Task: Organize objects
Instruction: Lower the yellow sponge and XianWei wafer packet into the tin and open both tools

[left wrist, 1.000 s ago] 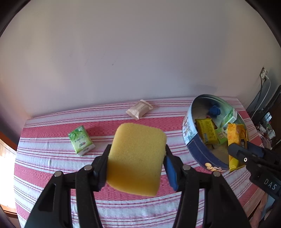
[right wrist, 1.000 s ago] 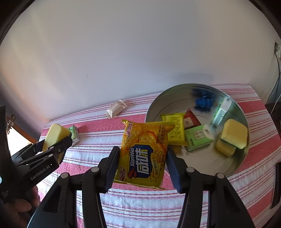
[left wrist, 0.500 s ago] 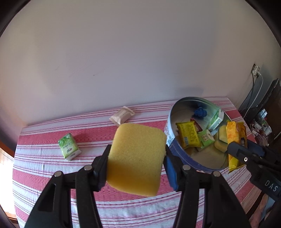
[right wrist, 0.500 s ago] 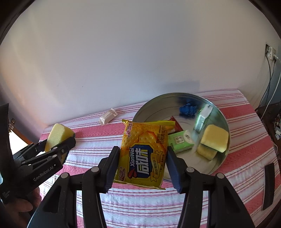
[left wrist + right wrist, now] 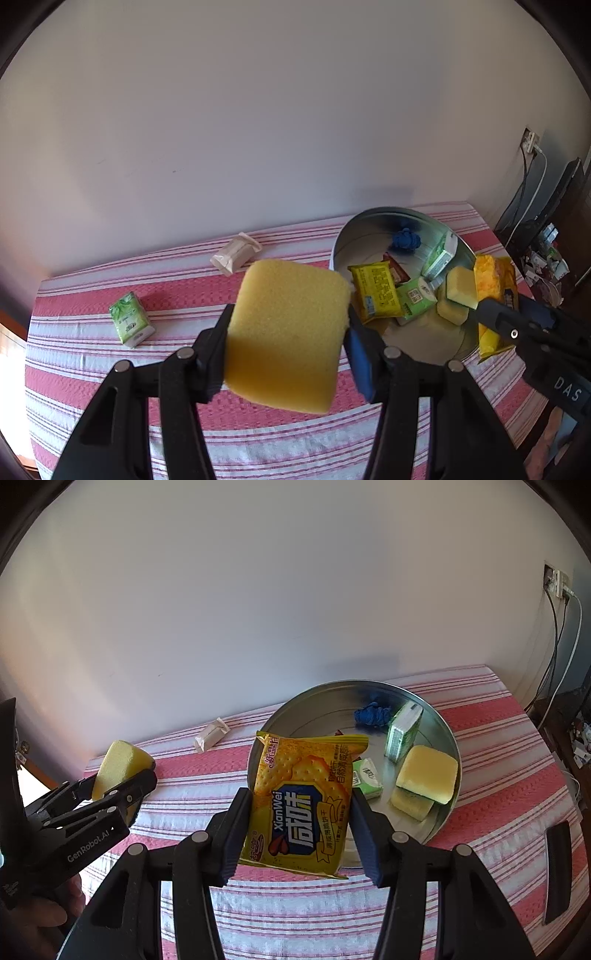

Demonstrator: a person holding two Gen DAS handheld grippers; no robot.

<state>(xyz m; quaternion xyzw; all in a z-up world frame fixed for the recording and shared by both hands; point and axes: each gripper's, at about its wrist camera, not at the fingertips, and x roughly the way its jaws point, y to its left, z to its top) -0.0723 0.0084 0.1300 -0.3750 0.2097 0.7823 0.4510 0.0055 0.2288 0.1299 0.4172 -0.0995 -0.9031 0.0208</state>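
My left gripper (image 5: 286, 332) is shut on a yellow sponge (image 5: 288, 332) and holds it above the striped tablecloth, left of the round metal tin (image 5: 354, 236). My right gripper (image 5: 301, 808) is shut on a yellow cracker packet (image 5: 303, 801) and holds it above the near left rim of the tin (image 5: 332, 690). The tin holds yellow sponges (image 5: 426, 775), green packs (image 5: 402, 729), a blue thing (image 5: 371, 712) and a yellow packet (image 5: 376, 291). The left gripper with its sponge (image 5: 118, 764) shows at the left of the right wrist view.
A green tissue pack (image 5: 131, 325) and a beige packet (image 5: 236, 253) lie on the red-and-white striped cloth (image 5: 184, 288) left of the tin. The wall stands right behind the table. Cables and clutter (image 5: 539, 236) are off the right edge.
Both grippers have risen and drawn back a little with their loads still held; the tin now shows more from above. The left gripper has turned toward the tin.
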